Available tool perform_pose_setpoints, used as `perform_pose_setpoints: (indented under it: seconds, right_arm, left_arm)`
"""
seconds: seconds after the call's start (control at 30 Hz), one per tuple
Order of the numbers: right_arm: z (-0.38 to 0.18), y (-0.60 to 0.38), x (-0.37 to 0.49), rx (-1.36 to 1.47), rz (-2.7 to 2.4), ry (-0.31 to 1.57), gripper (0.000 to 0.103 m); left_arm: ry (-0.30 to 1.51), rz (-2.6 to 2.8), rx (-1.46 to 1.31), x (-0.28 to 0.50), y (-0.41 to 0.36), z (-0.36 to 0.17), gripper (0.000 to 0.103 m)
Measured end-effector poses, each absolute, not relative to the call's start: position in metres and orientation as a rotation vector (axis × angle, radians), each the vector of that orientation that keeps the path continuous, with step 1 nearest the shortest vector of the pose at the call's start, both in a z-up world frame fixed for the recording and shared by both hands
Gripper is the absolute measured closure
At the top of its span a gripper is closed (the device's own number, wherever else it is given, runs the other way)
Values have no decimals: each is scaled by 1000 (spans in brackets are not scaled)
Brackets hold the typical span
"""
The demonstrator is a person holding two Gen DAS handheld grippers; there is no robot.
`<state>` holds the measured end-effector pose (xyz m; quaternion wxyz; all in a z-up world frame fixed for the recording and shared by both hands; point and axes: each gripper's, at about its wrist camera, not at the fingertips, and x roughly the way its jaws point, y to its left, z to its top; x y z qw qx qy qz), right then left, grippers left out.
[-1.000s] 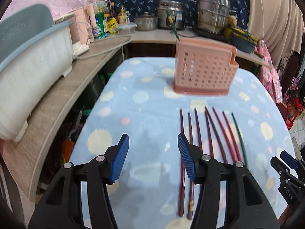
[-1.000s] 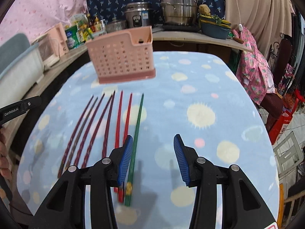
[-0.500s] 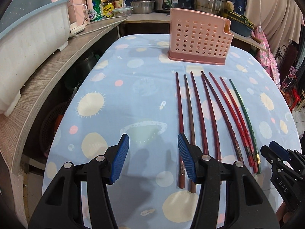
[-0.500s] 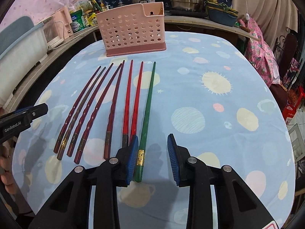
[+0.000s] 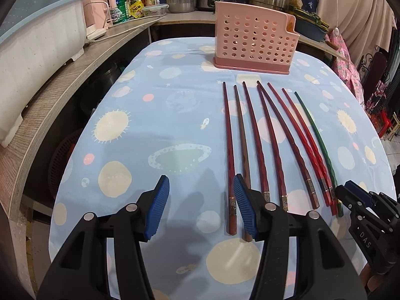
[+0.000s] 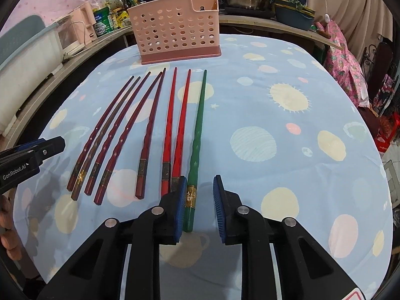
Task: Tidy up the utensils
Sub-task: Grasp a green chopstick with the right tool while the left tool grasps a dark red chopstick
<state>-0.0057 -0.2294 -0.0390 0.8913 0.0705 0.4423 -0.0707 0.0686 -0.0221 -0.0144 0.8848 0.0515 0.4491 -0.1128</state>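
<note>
Several dark red and bright red chopsticks and one green chopstick lie side by side on the blue patterned tablecloth. A pink perforated utensil holder stands behind their tips; it also shows in the right wrist view. My left gripper is open and empty, low over the cloth just left of the leftmost chopsticks' butt ends. My right gripper is open, with the green chopstick's butt end between its jaws, close to the left pad.
A wooden counter with a white dish bin runs along the left. Pots, bottles and an appliance stand at the back. The table edge drops off at right, with a chair and pink cloth beyond.
Both grippers have drawn back toward the near ends of the chopsticks and lowered. The right gripper's jaws have narrowed and now straddle the green chopstick's end.
</note>
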Motion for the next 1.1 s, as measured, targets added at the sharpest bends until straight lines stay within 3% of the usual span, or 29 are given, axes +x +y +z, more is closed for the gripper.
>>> perform_pose_setpoints:
  seconds: [0.17, 0.27, 1.1]
  right_arm:
    - [-39, -239, -11, 157, -172, 914, 87]
    - [-43, -245, -14, 175, -182, 923, 95]
    - [-43, -248, -17, 182, -178, 920, 95]
  left_arm:
    - [947, -245, 107, 65, -23, -19, 52]
    - [959, -251, 104, 63, -24, -22, 51]
    - [1016, -269, 101, 60, -27, -46, 50]
